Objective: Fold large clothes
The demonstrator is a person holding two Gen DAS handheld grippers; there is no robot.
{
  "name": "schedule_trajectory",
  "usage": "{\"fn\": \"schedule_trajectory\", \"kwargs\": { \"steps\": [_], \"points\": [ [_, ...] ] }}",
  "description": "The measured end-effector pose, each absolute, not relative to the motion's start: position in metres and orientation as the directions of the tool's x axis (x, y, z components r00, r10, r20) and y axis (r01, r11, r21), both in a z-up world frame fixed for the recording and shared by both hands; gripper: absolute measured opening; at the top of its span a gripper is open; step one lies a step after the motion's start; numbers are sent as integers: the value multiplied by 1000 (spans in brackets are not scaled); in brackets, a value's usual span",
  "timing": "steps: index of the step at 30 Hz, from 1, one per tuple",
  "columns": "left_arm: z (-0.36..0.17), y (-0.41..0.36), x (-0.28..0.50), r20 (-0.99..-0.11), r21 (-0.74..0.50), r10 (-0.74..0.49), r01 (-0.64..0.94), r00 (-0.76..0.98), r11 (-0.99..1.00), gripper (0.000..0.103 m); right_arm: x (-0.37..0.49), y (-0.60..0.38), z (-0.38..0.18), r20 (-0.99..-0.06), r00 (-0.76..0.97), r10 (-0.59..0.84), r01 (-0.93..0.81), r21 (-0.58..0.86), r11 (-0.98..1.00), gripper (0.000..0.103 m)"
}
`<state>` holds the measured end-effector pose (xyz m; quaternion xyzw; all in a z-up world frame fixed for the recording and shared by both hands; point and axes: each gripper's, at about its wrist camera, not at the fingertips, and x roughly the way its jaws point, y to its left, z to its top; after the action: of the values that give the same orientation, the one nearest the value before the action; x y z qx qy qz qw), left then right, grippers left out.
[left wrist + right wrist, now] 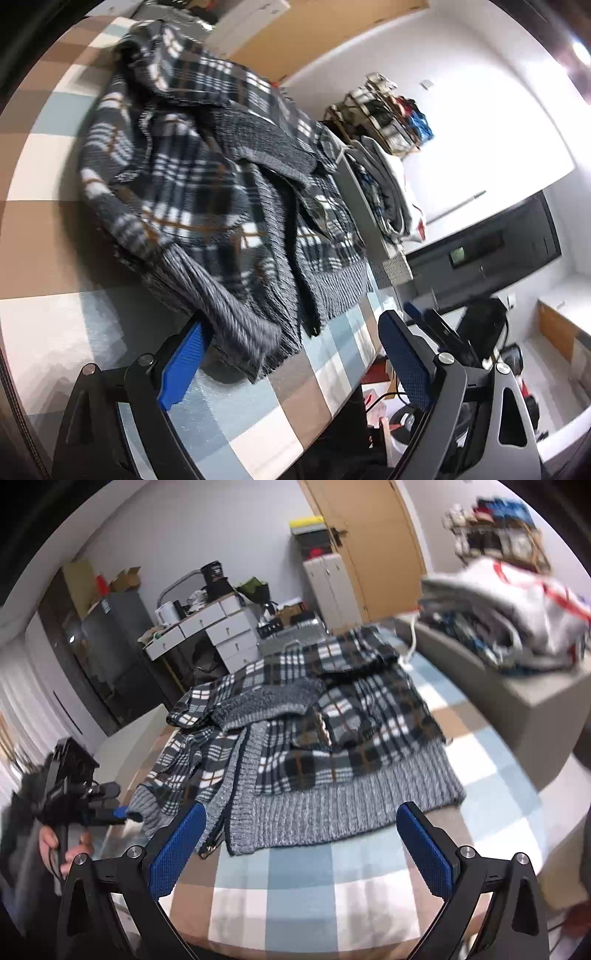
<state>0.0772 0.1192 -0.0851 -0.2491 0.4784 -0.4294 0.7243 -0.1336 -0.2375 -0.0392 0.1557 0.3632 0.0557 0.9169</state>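
On the checked tablecloth (pixel 310 871) lies the plaid jacket (pixel 332 716), crumpled and not yet folded: grey ribbed hem toward the near edge, zipper front parted, the grey lining turned out near the collar. One sleeve with its ribbed cuff (pixel 236 325) trails toward the left side of the table.

Right gripper (pixel 301 845) hovers low over bare cloth just short of the hem (pixel 332 812). Jaws spread wide, nothing between the blue pads (pixel 173 849). It sits centred on the hem, probably lined up to take a hem corner or the zipper edge.

Left gripper (pixel 291 365), seen from its own camera, has its jaws spread as well; the ribbed cuff lies just beside the left-hand pad and seems to overlap it, but nothing is pinched. From the right wrist view the same tool (pixel 118 812) is held at the table's left edge, tips next to the cuff. Likely purpose: gather the stray sleeve first, so the body can be laid flat.

Beyond the jacket, a grey box (pixel 517 686) carries a stack of clothes (pixel 517 616), apparently folded already. Both views show motion blur, so fine contact at the cuff cannot be settled.

Judgement: early in this garment; spreading and straightening come before any fold.
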Motion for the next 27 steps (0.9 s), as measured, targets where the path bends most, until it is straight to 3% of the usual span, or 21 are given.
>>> {"fn": "schedule_trajectory", "kwargs": {
  "steps": [6, 15, 16, 18, 20, 27],
  "points": [
    [-104, 122, 86, -636, -675, -738, 300, 226, 674, 87, -133, -246, -49, -678, 703, 212, 37, 333, 942, 103],
    [-109, 123, 85, -648, -654, -720, 302, 250, 694, 85, -112, -288, -45, -698, 699, 156, 100, 311, 945, 103],
    [-109, 121, 87, -651, -654, -718, 297, 249, 696, 79, -105, -296, -44, -702, 695, 153, 100, 305, 947, 103],
    [-113, 118, 90, -668, -643, -705, 291, 238, 708, 30, -88, -316, -45, -718, 679, 152, 105, 299, 948, 103],
    [-119, 122, 93, -682, -635, -691, 276, 239, 722, 12, -71, -333, -51, -743, 641, 193, 98, 328, 939, 103],
    [-122, 141, 91, -613, -711, -750, 240, 247, 660, 6, -25, -374, -91, -762, 490, 423, 102, 532, 840, 103]
  ]
}}
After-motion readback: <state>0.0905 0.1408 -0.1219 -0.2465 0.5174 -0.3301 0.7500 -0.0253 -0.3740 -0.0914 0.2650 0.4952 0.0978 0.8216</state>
